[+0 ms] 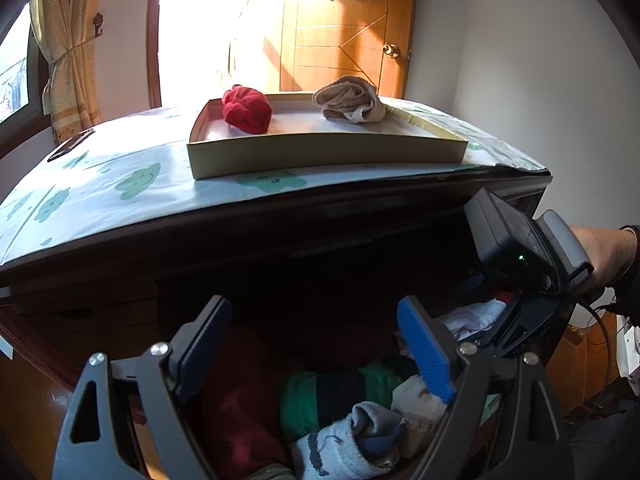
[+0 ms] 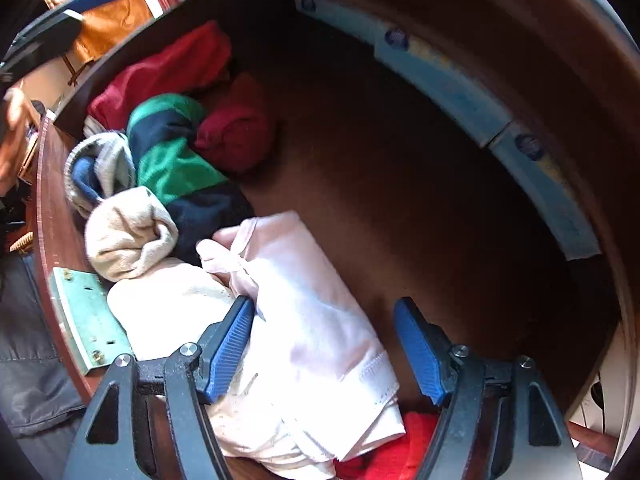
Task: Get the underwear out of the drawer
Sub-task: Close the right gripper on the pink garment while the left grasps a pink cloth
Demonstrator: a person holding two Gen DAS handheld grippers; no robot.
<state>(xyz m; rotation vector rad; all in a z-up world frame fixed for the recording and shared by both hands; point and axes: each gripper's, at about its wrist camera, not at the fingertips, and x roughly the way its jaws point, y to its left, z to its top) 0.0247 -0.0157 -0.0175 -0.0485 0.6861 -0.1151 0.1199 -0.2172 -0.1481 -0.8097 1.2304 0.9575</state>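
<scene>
Right gripper [image 2: 324, 344] straddles the pale underwear [image 2: 320, 320] in the drawer [image 2: 400, 200].
Fingers spread, not yet pinching; left gripper [image 1: 316, 344], also spread, waits clear above.

Counting relative to the drawer [image 2: 400, 184].

- Rolled or folded garments sitting inside the drawer: seven showing — one dark red [image 2: 168, 68], one crimson bundle [image 2: 240, 132], one green-and-navy striped [image 2: 180, 160], one grey-and-blue [image 2: 96, 168], one beige [image 2: 128, 236], one pale pink-white piece [image 2: 316, 320], one bright red [image 2: 388, 452] peeking from under the pale one. More may be lying beneath; cannot tell.
- Above the drawer, on the cabinet top: one shallow cardboard tray [image 1: 320, 152].
- Garments resting in that tray: two — one red bundle [image 1: 247, 109], one beige bundle [image 1: 351, 99].
- Grippers working at the drawer: two.
</scene>
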